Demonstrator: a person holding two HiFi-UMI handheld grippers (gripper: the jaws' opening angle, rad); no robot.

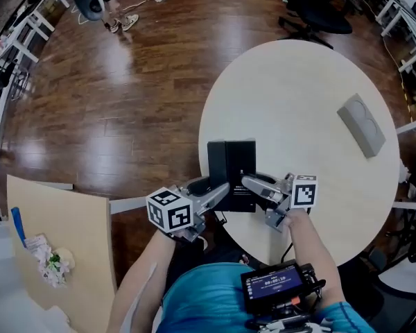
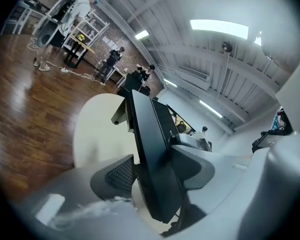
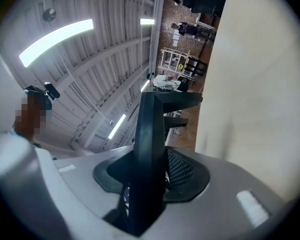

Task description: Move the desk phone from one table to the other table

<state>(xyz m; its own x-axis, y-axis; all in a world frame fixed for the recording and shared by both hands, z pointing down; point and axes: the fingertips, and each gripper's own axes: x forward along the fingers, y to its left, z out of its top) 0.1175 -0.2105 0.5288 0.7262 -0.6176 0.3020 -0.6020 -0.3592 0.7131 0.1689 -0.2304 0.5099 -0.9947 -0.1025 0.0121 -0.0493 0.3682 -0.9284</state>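
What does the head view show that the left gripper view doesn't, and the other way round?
Only the head view: a grey object on the round table, and a second table. Only the left gripper view: ceiling lights. Both: the desk phone clamped in the left claw, the round table and the wooden floor.

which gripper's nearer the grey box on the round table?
Right. Right gripper grips the desk phone on the side toward the grey box; left gripper grips its far side.
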